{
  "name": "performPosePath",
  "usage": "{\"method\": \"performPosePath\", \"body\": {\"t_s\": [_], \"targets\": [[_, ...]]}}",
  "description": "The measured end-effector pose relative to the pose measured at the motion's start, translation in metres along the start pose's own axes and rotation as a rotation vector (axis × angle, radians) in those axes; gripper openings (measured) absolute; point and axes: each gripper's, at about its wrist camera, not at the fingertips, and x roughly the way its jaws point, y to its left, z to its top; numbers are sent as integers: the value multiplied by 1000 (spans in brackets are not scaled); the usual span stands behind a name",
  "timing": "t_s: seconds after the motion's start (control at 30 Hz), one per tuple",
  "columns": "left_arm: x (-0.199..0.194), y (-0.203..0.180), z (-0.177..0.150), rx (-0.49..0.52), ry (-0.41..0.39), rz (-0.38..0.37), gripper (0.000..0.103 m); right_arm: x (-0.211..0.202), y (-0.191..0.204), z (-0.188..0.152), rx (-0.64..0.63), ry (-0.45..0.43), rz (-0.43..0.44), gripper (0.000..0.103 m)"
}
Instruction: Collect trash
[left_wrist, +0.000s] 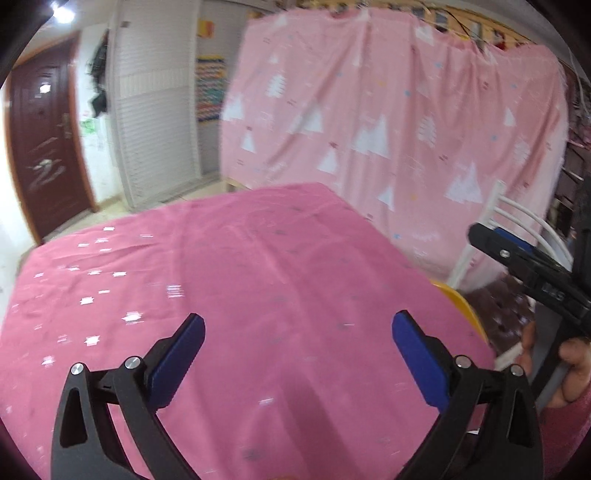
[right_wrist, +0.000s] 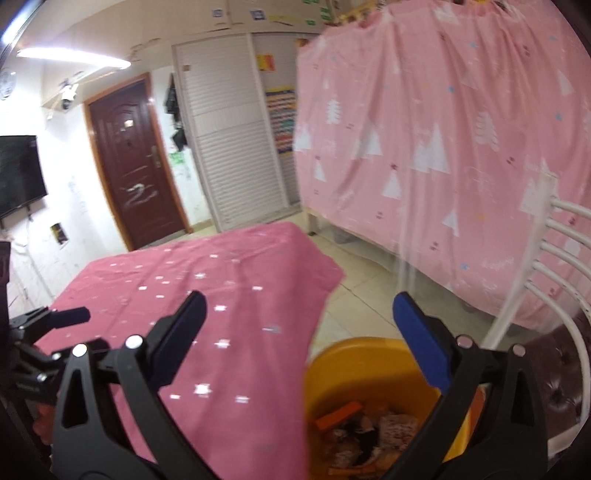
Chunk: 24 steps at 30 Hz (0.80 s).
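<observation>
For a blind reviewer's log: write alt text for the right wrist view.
The right gripper, jaws wide apart and holding nothing, hangs over a yellow bin with scraps of trash inside. The bin stands beside a table under a pink star-print cloth; the left gripper shows at the left edge. Behind are a pink curtain and a white chair.

1. Dark brown door beside white louvred wardrobe.
2. Pale tiled floor.
3. Pink tree-print curtain behind white chair.
4. Lit ceiling lamp; wall-mounted TV.
</observation>
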Motion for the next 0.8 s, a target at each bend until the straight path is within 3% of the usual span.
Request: {"method": "performPosePath", "body": {"t_s": [0.3, 0.8], "targets": [[-29, 48, -11, -87, -66, 140, 95, -2, 58, -6, -70, -5, 151, 97], [-43, 103, -30, -192, -78, 264, 95, -5, 117, -20, -197, -30, 209, 97]]}}
